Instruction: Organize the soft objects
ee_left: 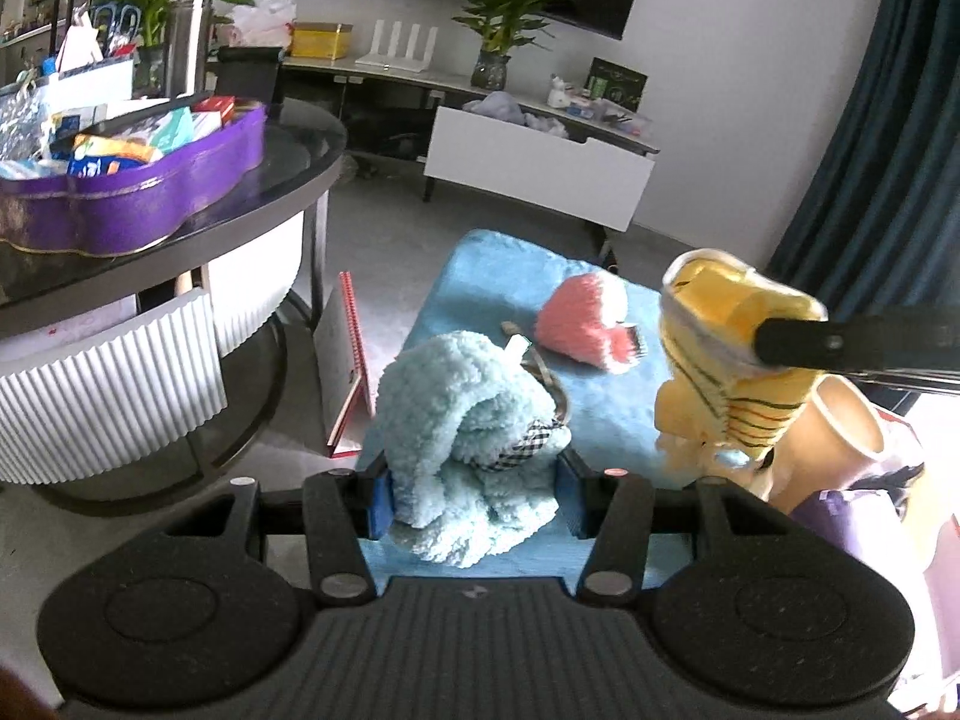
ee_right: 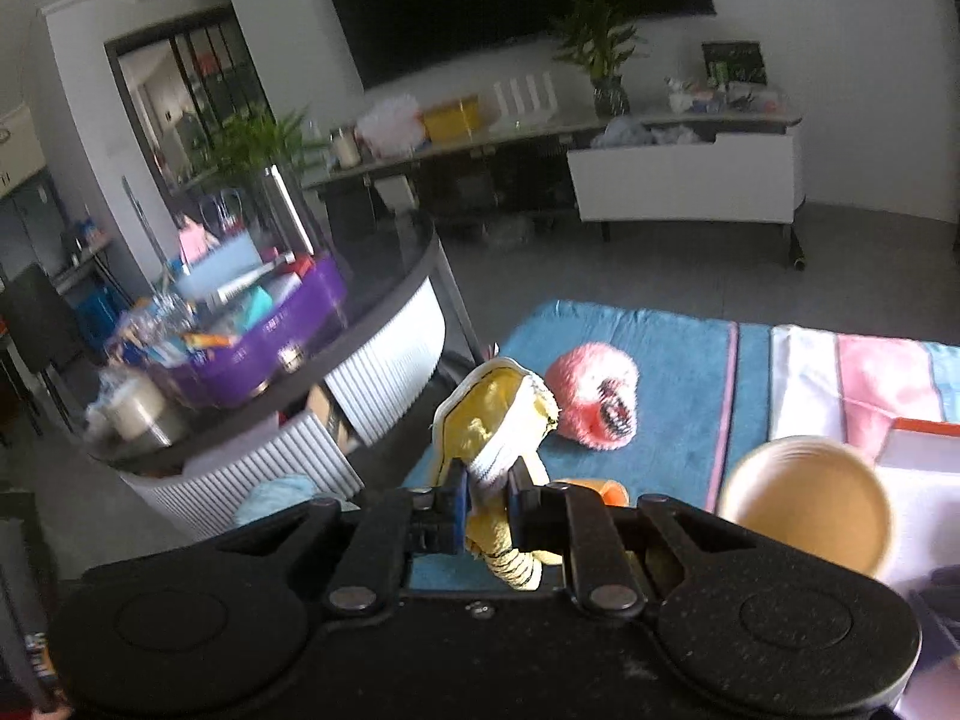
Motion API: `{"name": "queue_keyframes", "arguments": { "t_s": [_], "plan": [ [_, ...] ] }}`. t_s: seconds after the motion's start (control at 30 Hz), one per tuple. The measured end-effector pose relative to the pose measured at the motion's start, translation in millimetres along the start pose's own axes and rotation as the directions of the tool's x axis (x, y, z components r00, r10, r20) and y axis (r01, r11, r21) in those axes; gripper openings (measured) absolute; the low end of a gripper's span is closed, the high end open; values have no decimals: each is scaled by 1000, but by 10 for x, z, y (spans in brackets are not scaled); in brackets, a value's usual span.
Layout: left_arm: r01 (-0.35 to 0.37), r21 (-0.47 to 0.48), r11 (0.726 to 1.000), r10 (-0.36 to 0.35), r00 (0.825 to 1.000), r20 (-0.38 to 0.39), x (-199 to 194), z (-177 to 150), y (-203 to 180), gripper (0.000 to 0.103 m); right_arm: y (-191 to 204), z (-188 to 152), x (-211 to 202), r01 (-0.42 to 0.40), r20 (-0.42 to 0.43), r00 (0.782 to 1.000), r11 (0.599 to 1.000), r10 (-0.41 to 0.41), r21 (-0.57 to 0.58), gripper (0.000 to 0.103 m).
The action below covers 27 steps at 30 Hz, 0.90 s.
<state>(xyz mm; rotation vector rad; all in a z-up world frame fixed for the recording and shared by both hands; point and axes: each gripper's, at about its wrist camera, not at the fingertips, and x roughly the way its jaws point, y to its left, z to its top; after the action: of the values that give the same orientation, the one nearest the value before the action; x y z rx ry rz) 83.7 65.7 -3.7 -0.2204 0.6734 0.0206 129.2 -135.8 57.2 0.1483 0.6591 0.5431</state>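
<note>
My left gripper is shut on a fluffy light-blue soft toy with a checked patch, held above the blue mat. My right gripper is shut on a yellow striped plush, lifted off the mat; in the left wrist view the plush hangs from a black finger at the right. A pink fluffy toy lies on the blue mat, ahead of both grippers; it also shows in the right wrist view.
A round dark table with a purple tray of packets stands to the left. A cream cup-shaped container sits right of the mat, seen also in the right wrist view. A red-edged notebook leans by the table. A low TV cabinet runs along the far wall.
</note>
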Motion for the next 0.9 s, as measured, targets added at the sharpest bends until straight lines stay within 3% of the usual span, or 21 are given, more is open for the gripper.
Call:
{"name": "queue_keyframes", "arguments": {
  "t_s": [0.37,0.5,0.63,0.83,0.9],
  "plan": [
    [74,81,994,-77,997,28,-233,70,-469,52,-350,-32,-739,21,87,996,996,-28,83,17],
    [100,105,989,-103,994,24,-246,47,-618,52,-529,-72,-924,-47,111,993,985,29,164,17],
    [115,115,987,-118,993,22,-259,42,-697,52,-630,-52,-1088,-62,147,989,981,35,184,17],
    [124,135,983,-129,991,33,-308,77,-787,53,-785,-20,-1146,-178,176,976,944,132,279,17],
    [124,137,983,-130,991,35,-318,79,-807,53,-762,-6,-1156,-177,178,975,947,132,268,17]
  ]
}}
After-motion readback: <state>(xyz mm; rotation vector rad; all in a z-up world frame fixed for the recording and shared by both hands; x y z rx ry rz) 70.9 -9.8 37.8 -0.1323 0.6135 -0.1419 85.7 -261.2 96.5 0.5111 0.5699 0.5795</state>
